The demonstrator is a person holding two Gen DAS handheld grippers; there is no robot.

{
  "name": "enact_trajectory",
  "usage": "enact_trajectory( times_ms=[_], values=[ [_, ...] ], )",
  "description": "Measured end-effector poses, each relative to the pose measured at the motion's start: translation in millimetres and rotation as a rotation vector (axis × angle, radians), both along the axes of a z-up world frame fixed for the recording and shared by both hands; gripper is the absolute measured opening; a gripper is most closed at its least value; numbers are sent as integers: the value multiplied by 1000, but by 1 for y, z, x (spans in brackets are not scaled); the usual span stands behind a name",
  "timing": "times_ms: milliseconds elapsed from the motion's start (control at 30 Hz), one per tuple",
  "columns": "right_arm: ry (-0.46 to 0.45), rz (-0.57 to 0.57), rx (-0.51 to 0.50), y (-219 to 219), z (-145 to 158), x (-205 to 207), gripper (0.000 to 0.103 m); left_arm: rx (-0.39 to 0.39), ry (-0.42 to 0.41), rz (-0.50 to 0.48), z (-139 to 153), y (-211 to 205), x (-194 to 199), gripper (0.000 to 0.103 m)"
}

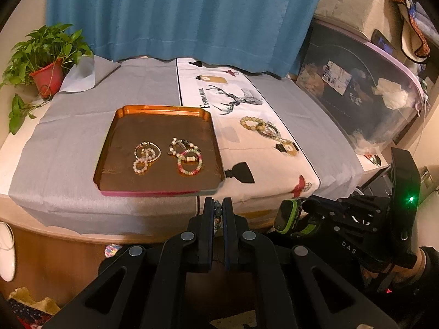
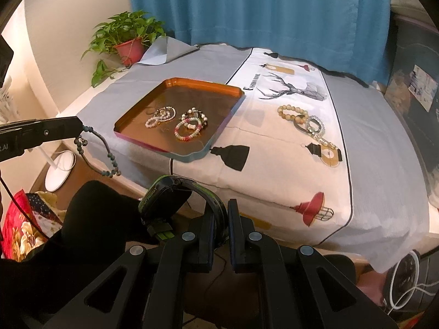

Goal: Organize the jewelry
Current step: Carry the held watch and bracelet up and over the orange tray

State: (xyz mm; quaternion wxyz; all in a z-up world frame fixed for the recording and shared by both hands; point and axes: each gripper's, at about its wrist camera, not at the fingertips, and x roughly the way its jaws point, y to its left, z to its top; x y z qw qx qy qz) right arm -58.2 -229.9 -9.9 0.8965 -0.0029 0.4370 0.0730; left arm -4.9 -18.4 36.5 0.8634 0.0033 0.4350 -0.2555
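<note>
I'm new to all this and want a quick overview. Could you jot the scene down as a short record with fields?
Left claw: shut on a dark beaded bracelet
Right claw: shut on a green-and-black watch
Tray: copper-coloured, holds several bracelets
Loose bracelets: on the white deer-print cloth, right of the tray
Background: potted plant, blue curtain

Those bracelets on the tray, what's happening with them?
Someone is sorting jewelry onto the orange tray, where several bead bracelets already lie. The left gripper is clamped on a dark bead bracelet, and the right gripper is clamped on a black and green watch, both held in front of the table. A few more bracelets wait on the white cloth.
</note>
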Motion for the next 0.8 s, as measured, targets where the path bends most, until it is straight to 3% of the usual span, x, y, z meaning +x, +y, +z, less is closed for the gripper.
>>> enact_trajectory(
  times_ms=[800],
  values=[
    [-14,55,43,49,-6,144,9,11,-26,68,-14,16,124,4]
  ],
)
